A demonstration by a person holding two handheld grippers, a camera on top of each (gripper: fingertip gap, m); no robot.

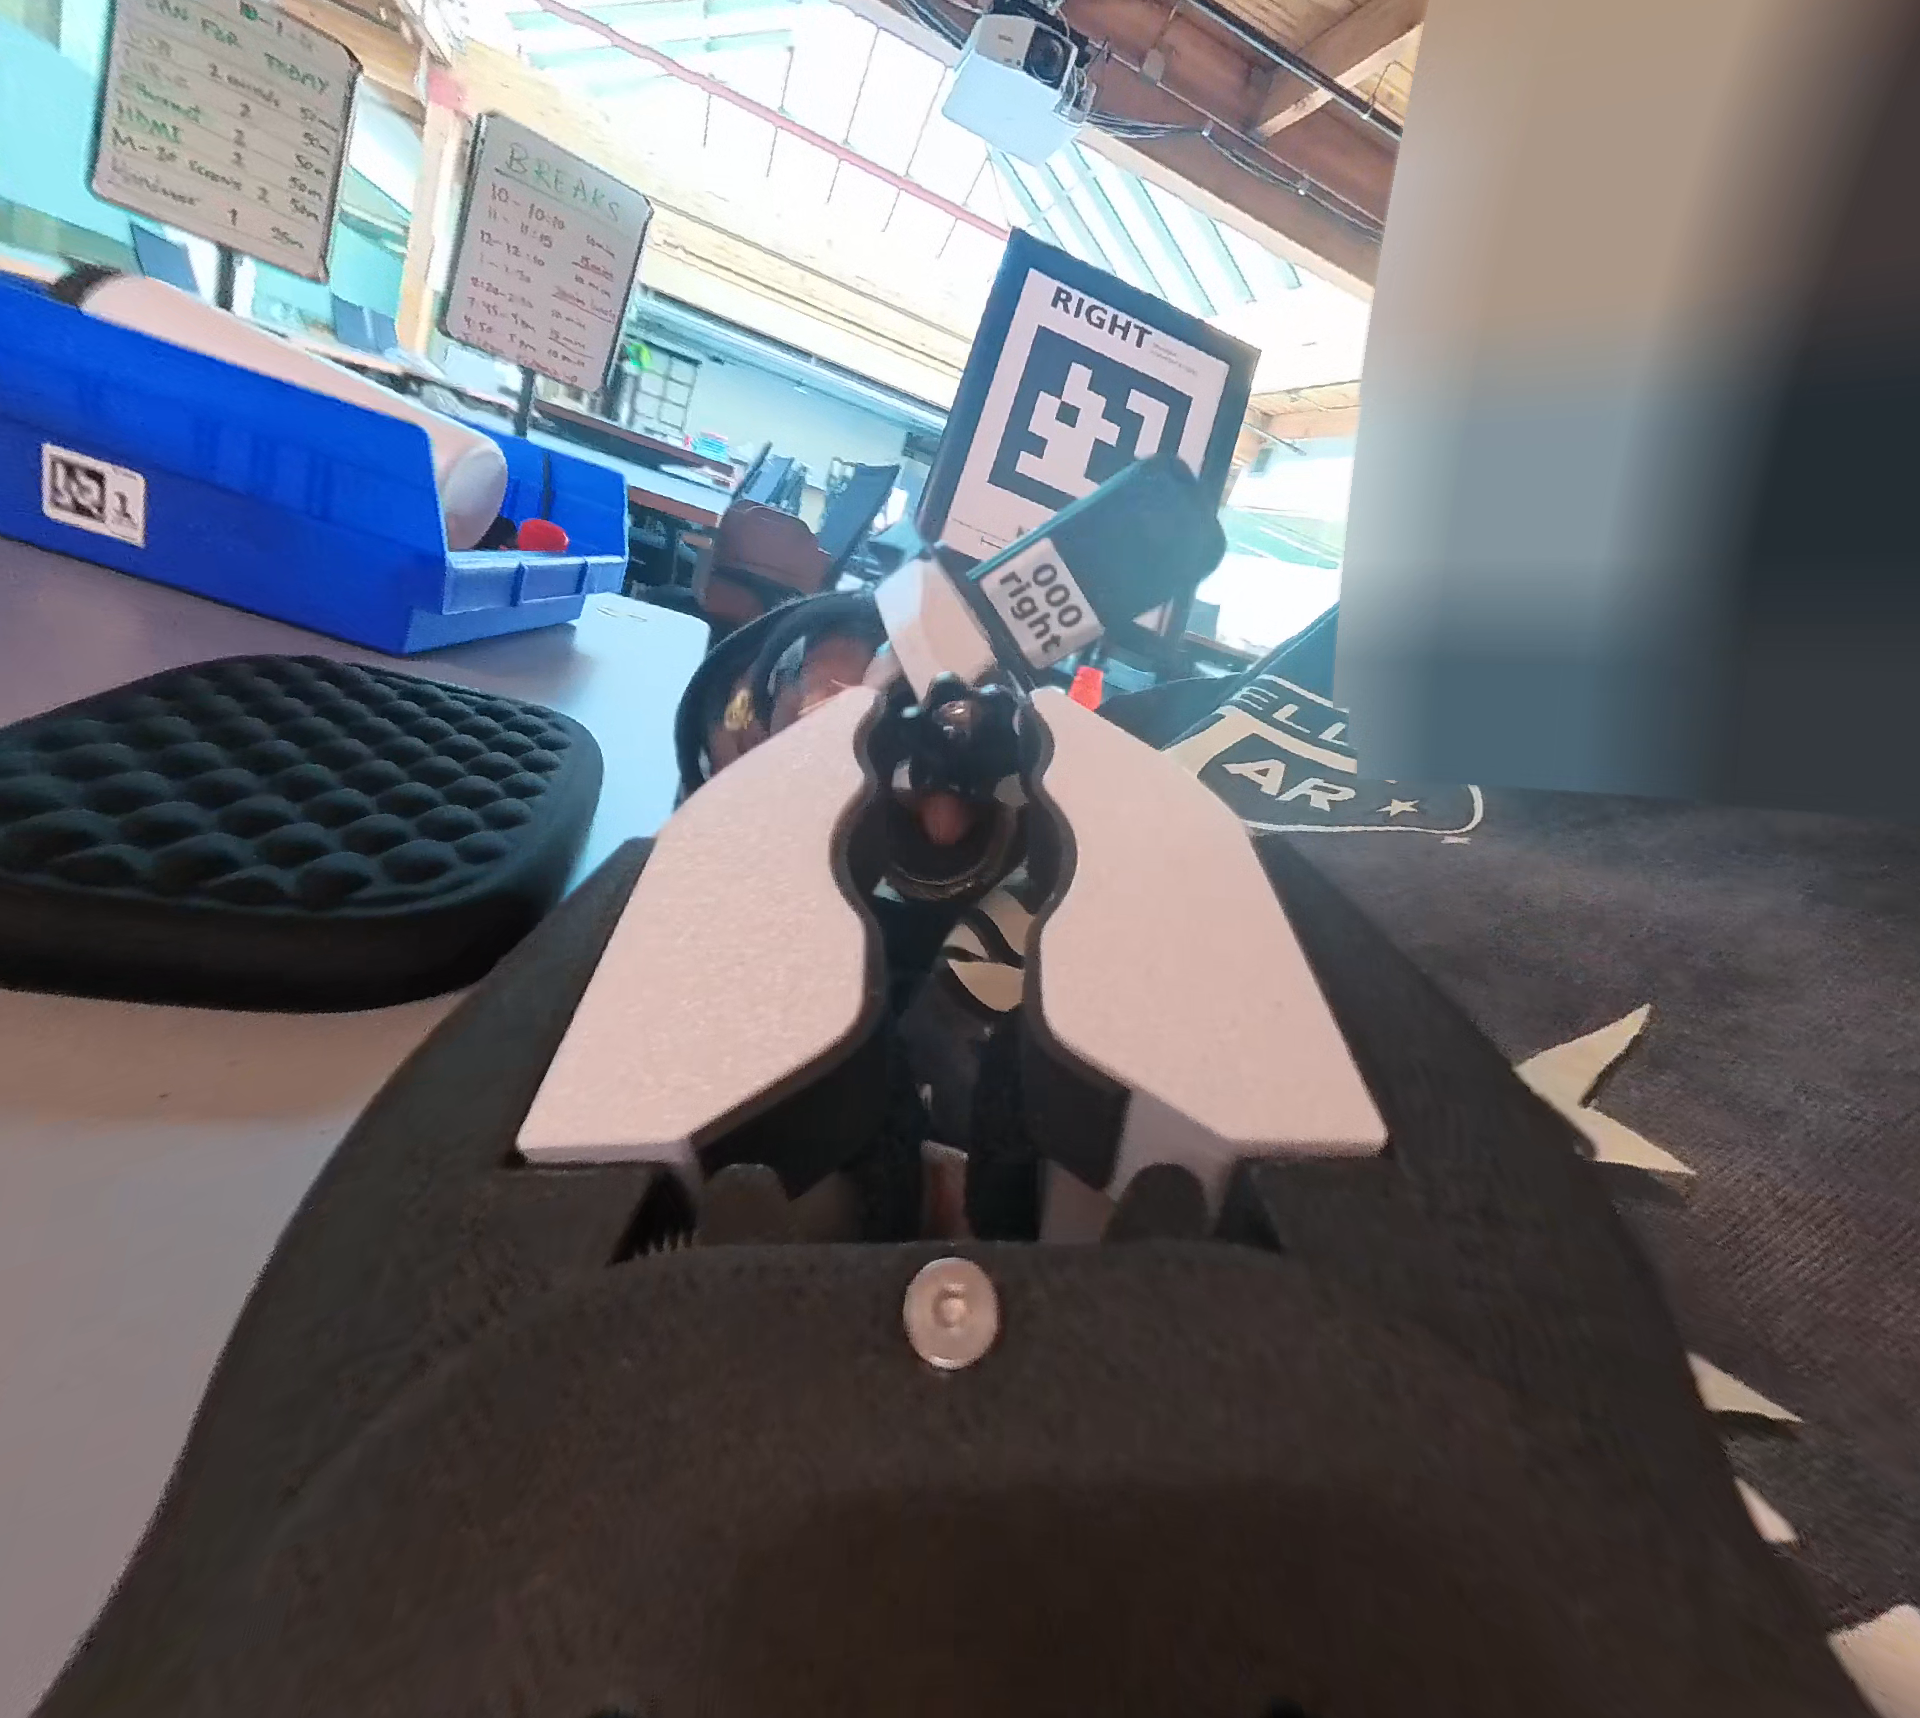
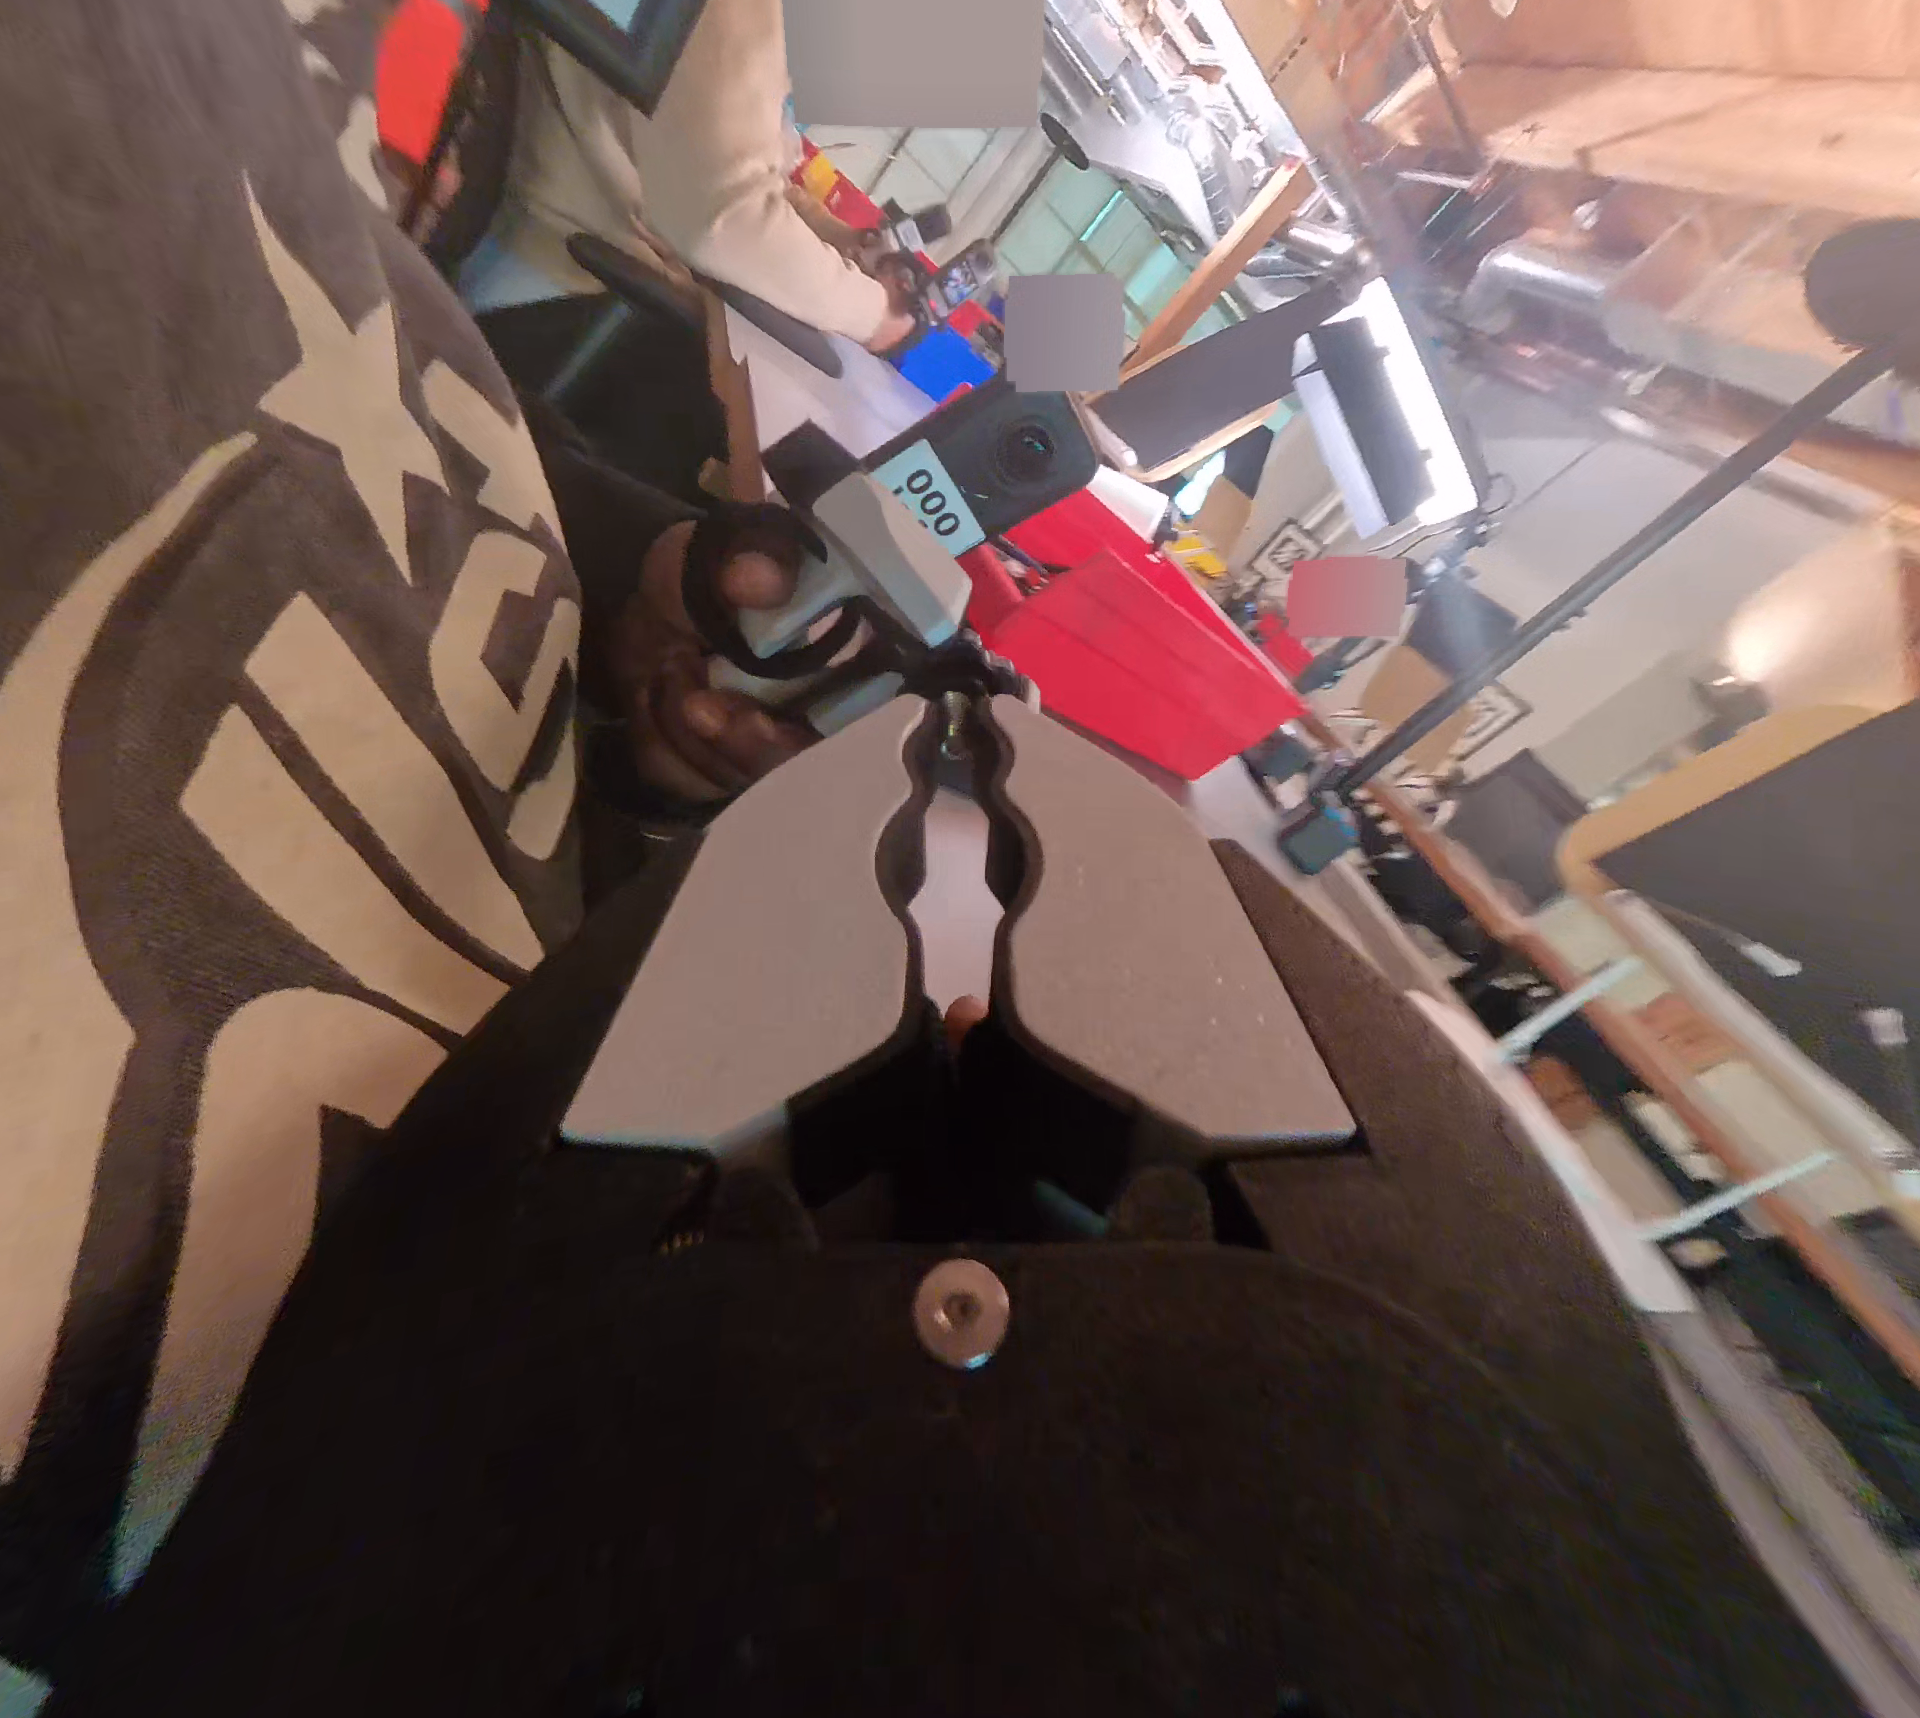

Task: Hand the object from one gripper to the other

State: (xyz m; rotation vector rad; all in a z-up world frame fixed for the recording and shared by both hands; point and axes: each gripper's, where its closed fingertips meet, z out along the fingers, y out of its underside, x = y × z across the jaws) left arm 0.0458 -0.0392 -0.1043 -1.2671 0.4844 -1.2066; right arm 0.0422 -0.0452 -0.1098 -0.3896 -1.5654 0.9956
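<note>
The left tool points toward 12 o'clock, its white fingers drawn close, and the tips pinch a small metal bolt. In the left wrist view the right tool's fingertip comes in from 1 o'clock and meets the same bolt at the left tool's tips. A black padded rest lies on the desk at 9 o'clock. A blue bin stands farther off at 10 o'clock. Two whiteboards hang behind it. A dark printed shirt fills the 3 o'clock side, close to both tools.

In the right wrist view the right tool has its grey fingers near together, tips on either side of the bolt. The left tool reaches in from 11 o'clock, held by a hand, and touches the bolt too. A red bin sits beyond at 1 o'clock. The shirt crowds the whole 9 o'clock side. A person in a cream sleeve stands at a far desk at 12 o'clock.
</note>
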